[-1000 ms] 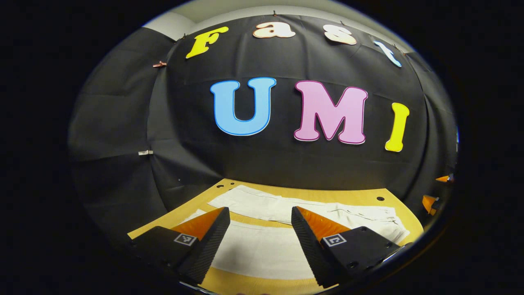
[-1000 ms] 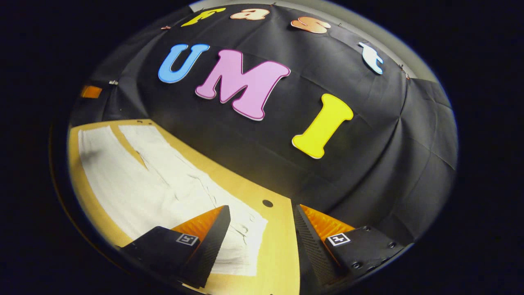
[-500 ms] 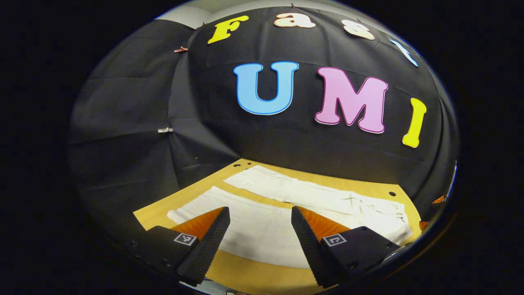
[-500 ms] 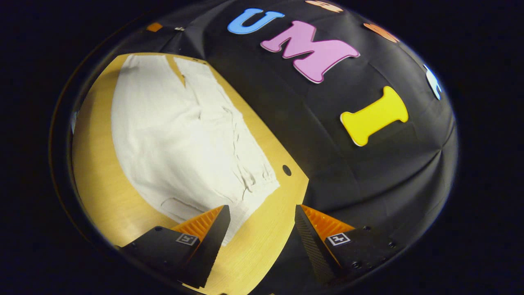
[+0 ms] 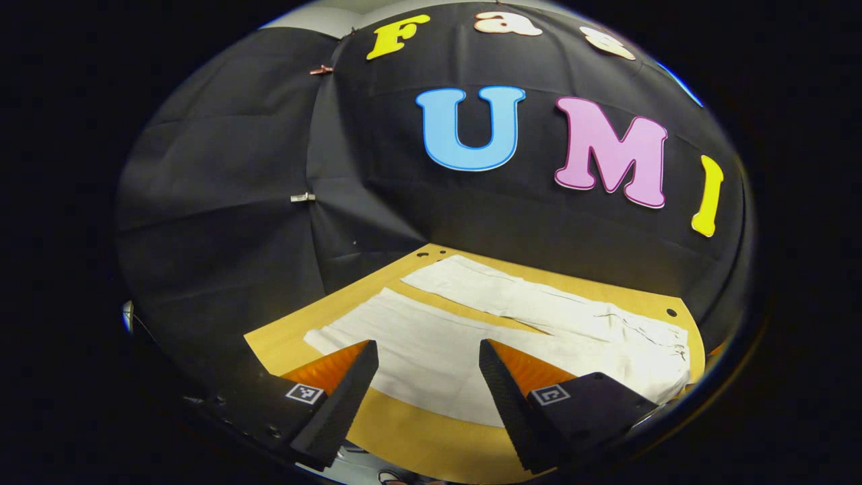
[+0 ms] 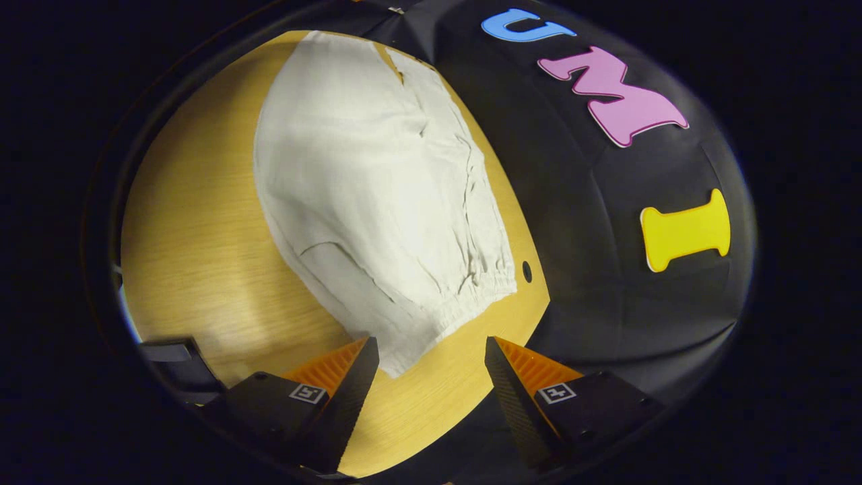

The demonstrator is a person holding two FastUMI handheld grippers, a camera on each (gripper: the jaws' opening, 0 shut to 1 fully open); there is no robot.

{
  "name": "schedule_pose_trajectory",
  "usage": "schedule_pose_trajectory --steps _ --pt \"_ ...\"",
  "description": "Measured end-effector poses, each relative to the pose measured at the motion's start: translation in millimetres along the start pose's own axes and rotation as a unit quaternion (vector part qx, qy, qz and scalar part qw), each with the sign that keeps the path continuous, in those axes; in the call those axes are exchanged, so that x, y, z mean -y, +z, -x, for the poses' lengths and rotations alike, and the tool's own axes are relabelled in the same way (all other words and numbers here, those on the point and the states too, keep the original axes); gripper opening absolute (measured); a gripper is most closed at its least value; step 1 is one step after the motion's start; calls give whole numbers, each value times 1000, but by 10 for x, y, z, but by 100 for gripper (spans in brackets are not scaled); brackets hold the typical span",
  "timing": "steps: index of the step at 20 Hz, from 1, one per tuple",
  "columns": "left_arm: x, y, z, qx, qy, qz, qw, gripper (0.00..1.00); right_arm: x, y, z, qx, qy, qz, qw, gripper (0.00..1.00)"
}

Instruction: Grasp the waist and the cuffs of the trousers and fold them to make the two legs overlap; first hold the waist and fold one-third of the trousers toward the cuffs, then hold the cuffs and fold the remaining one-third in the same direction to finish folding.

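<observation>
The white trousers [image 5: 512,337] lie flat and unfolded on the wooden tabletop [image 5: 417,438], the two legs spread apart in a narrow V with bare wood showing between them. In the left gripper view, the left gripper [image 5: 429,367] hangs above the near leg with its jaws wide apart and nothing between them; the pale cloth of that leg fills the gap between the two fingers and runs past both of them, its cuff end lying beyond the left-hand finger and the waist end far out past the right-hand finger. The far leg lies ahead of the jaws, closer to the black cloth wall [image 5: 222,222], and a small round hole in the tabletop [image 5: 671,312] sits just past the waist end. In the right gripper view, the right gripper [image 6: 431,364] also has its jaws spread wide and grips nothing. The gathered elastic waistband [image 6: 465,303] lies just ahead of the jaws, angled across the view, with its nearest corner reaching down to the tip of the left-hand finger; whether it touches is hard to tell. Bare wood shows between the two fingers. From the waistband the trousers stretch away ahead and to the left of the jaws, creased along the far side, the split between the legs visible at the far end.
</observation>
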State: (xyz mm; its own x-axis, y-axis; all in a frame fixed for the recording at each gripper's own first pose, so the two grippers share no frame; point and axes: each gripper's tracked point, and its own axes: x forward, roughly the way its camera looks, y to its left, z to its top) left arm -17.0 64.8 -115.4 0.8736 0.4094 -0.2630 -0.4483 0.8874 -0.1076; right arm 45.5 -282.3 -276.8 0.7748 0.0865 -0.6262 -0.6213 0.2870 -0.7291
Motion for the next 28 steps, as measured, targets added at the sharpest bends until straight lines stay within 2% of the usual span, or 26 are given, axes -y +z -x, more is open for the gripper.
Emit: schedule_pose_trajectory --steps 3,9,10,11,14,15,17,18,19,20,21,22,23,24,25,27,28 --pt "-68 -16 -38 -7 13 1 1000 96 -86 -71 -66 -12 16 16 1000 98" --pt "-194 -29 -91 -19 34 9 999 96 -3 21 -289 -9 14 33 999 95" --pt "-238 -10 -84 -18 44 6 999 92 10 26 -339 -12 13 38 999 95" --pt "-293 -6 -88 -16 55 -2 998 96 34 43 -360 -17 10 47 999 93" --pt "-447 15 -82 -21 71 -28 997 96 10 74 -469 -35 14 73 997 87" --pt "-493 12 -94 -25 72 -33 997 96 -9 65 -487 -44 19 86 995 75" --pt "-639 -18 -147 -37 77 -55 995 96 -103 68 -515 -58 42 104 992 65" --pt "-701 -42 -186 -41 77 -72 994 95 -128 56 -543 -63 55 109 991 51" --pt "-757 -50 -235 -47 75 -90 992 96 -138 40 -556 -70 63 110 989 41" --pt "-808 -86 -285 -53 68 -108 990 97 -113 38 -559 -75 68 107 989 36" --pt "-864 -106 -342 -60 60 -127 988 97 -124 31 -557 -88 72 99 989 26" --pt "-919 -143 -419 -64 50 -146 986 97 -118 33 -557 -100 77 89 988 23" --pt "-974 -166 -505 -67 39 -169 983 97 -122 36 -553 -113 89 83 986 34" --pt "-1041 -216 -587 -70 29 -201 977 97 -134 48 -576 -123 102 84 984 28" --pt "-1128 -243 -701 -70 23 -244 967 97 -158 26 -665 -132 116 84 981 27" --pt "-1274 -307 -932 -70 5 -335 940 98 -166 62 -562 -146 130 95 976 15" --pt "-1334 -366 -1019 -74 -3 -373 925 97 -163 63 -568 -150 135 102 974 17"
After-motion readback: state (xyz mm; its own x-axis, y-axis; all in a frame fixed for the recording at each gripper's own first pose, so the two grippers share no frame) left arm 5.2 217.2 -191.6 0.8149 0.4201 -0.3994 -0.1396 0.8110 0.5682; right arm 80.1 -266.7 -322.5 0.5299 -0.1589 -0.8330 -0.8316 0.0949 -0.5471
